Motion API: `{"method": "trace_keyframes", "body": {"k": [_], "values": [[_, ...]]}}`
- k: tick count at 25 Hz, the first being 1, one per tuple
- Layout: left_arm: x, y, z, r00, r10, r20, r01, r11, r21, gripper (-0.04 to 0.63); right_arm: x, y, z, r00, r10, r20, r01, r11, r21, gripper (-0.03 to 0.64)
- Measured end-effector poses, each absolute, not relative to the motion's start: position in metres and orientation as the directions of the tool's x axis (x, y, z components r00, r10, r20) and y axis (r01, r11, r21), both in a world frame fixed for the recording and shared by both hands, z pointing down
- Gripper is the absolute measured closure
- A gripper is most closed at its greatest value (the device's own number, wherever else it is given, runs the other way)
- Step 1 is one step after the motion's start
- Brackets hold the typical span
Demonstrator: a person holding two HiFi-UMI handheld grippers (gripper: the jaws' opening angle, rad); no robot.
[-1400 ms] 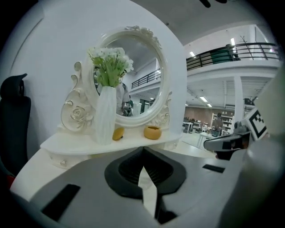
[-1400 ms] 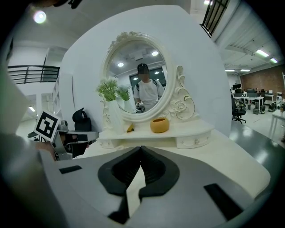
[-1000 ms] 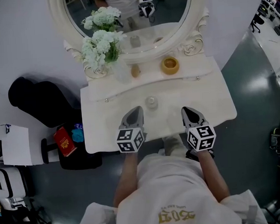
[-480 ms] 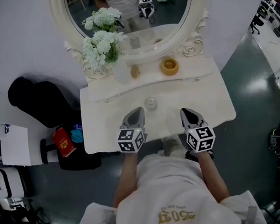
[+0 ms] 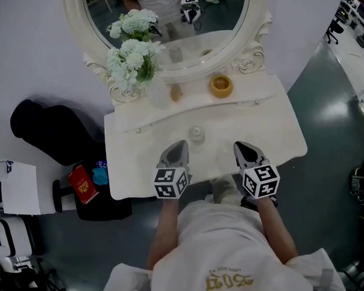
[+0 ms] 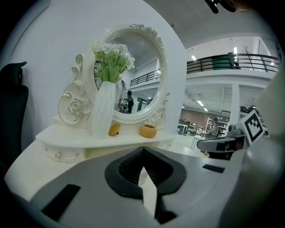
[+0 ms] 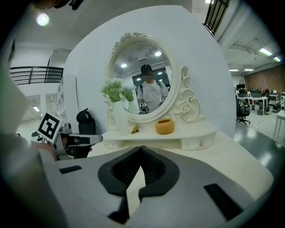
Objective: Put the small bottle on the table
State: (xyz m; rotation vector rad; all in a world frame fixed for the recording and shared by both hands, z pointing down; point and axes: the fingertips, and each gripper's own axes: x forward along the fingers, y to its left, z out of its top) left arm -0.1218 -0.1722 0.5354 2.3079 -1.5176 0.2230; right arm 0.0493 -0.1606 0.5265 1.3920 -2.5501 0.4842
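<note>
A small pale bottle (image 5: pixel 197 133) stands upright on the white dressing table (image 5: pixel 274 135), in the middle of its lower top. My left gripper (image 5: pixel 178 144) is just left of the bottle and slightly nearer me, apart from it, shut and holding nothing. To the bottle's right, my right gripper (image 5: pixel 238 146) hovers over the table, also shut and holding nothing. The left gripper view shows the left gripper (image 6: pixel 142 148) with its jaws closed together. The right gripper (image 7: pixel 141 147) looks the same in its own view. Neither gripper view shows the bottle.
A raised shelf under the oval mirror (image 5: pixel 167 18) holds a white vase of flowers (image 5: pixel 132 61), a small yellow object (image 5: pixel 176 92) and a yellow bowl (image 5: pixel 220 84). A black bag (image 5: pixel 50 129) and a red box (image 5: pixel 84 183) sit left of the table.
</note>
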Motion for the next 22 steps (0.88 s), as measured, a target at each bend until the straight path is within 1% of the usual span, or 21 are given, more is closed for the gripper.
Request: {"method": "trace_keyframes", "body": {"k": [22], "values": [[-0.134, -0.177, 0.548, 0.408, -0.842, 0.352, -0.908, -0.334, 0.252, 0.580, 0.041, -0.168, 0.533, -0.540, -0.770, 0.340, -0.841, 0.504, -0.196, 0.604]]}}
